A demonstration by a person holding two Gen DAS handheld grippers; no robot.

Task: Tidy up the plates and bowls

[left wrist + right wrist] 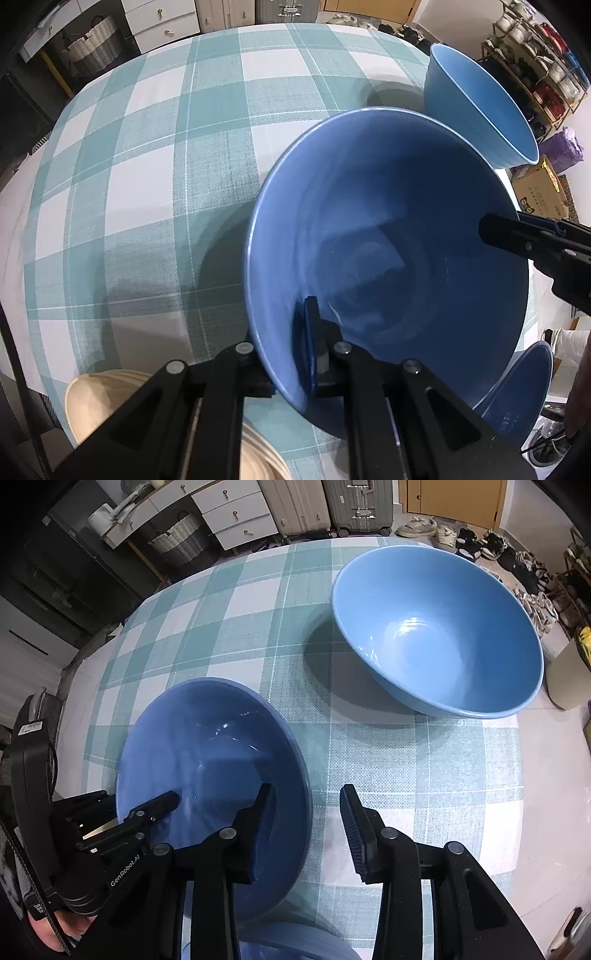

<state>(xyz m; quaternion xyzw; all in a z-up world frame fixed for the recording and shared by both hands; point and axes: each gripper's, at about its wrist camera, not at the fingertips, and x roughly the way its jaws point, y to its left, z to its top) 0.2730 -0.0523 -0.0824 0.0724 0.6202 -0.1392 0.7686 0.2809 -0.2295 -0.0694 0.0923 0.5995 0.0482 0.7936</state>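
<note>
- Dark blue bowl (207, 760): left tool (314, 343) clamped on its near rim; right tool (306, 834) straddles the opposite rim, fingers apart.
- Light blue bowl (443, 635) stands well apart; checked surface (147, 184) open leftward.
- Left view alone shows a tan plate (92, 398).

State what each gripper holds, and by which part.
Left gripper pinches the darker blue bowl by its rim. Right gripper straddles the opposite rim, not yet pressing.

A teal-and-white checked tablecloth (424, 775) carries a light blue bowl (443, 635).

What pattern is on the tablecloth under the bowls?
The tablecloth has a teal-and-white check with thin pale lines; the right wrist view shows it best.
</note>
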